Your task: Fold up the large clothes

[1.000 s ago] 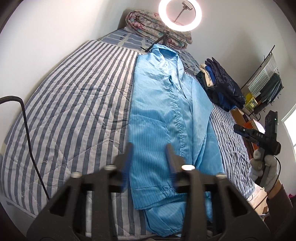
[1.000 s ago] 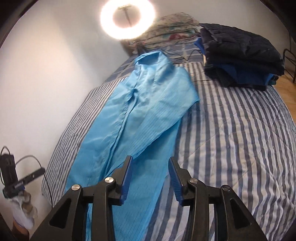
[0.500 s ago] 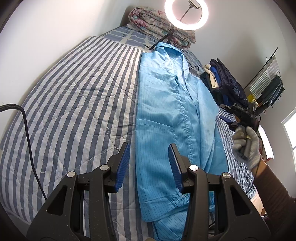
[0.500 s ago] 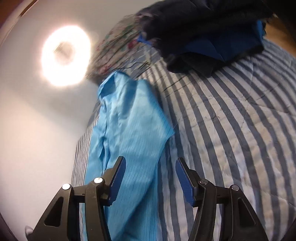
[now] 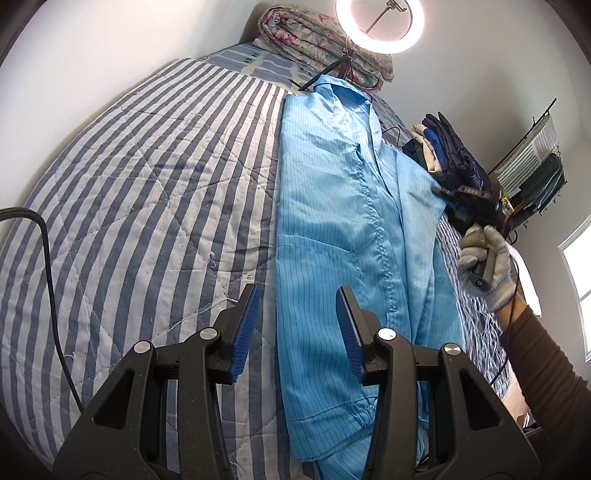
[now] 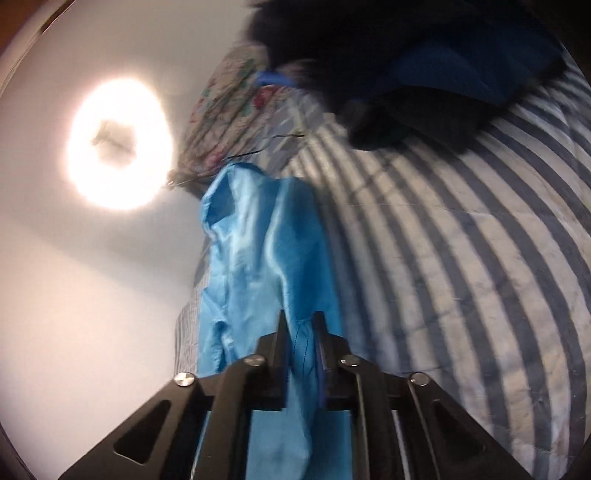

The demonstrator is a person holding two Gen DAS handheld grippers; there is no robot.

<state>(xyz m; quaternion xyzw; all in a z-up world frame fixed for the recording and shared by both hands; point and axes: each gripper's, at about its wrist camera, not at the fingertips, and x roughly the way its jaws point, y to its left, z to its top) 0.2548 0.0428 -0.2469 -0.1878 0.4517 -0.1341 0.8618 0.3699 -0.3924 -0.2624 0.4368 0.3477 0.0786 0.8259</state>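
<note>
Blue coat (image 5: 343, 229) lies lengthwise on the striped bed (image 5: 147, 192), collar toward the ring light (image 5: 378, 26). Left gripper (image 5: 297, 328) hovers agape over the coat's hem edge, nothing pinched. Right gripper (image 6: 301, 332) has just been closing and now clamps a fold of the coat's sleeve edge, beside the dark clothes pile (image 6: 424, 74).

No legible text, label, brand or no. in either view for you to log. Blue garment (image 5: 332, 229), striped bedcover (image 5: 147, 184), stacked clothes (image 5: 454, 155): no print you can read. Right-wrist view is motion-blurred; any small marks there can't be made out.
</note>
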